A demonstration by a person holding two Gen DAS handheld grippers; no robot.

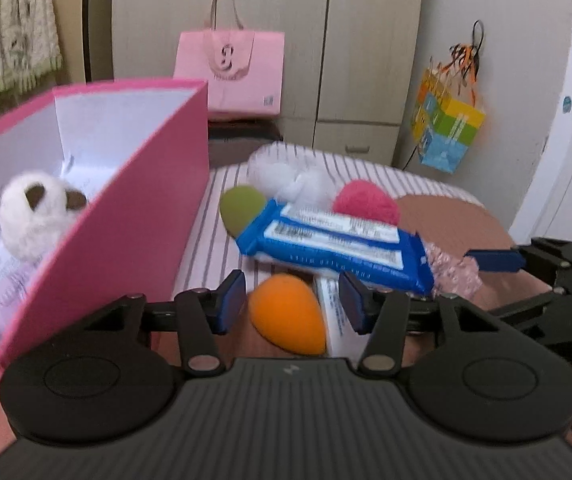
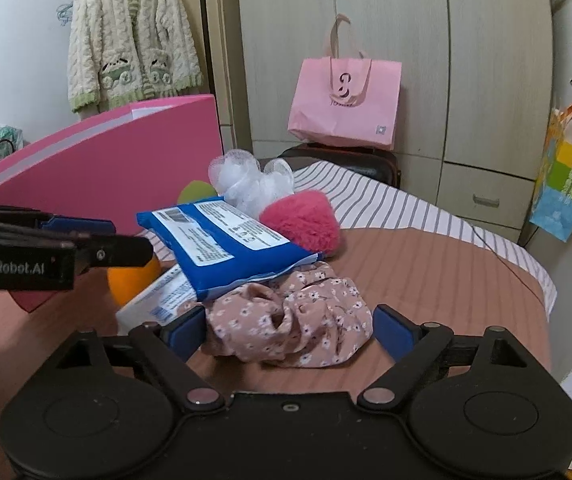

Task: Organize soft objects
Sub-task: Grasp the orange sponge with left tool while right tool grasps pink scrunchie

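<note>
— Sponge (image 1: 288, 314), the orange one, lies on the bed between the spread fingers of the left claw (image 1: 292, 301), beside the pink box (image 1: 126, 216).
— Close gently at its middle. The right claw (image 2: 289, 330), also released, frames the flowered scrunchie (image 2: 290, 330).

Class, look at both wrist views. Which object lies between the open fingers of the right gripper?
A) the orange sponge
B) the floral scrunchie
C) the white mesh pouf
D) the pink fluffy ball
B: in the right wrist view the floral scrunchie lies on the bed between the spread fingers of the right gripper; the orange sponge sits before the left gripper instead.
</note>
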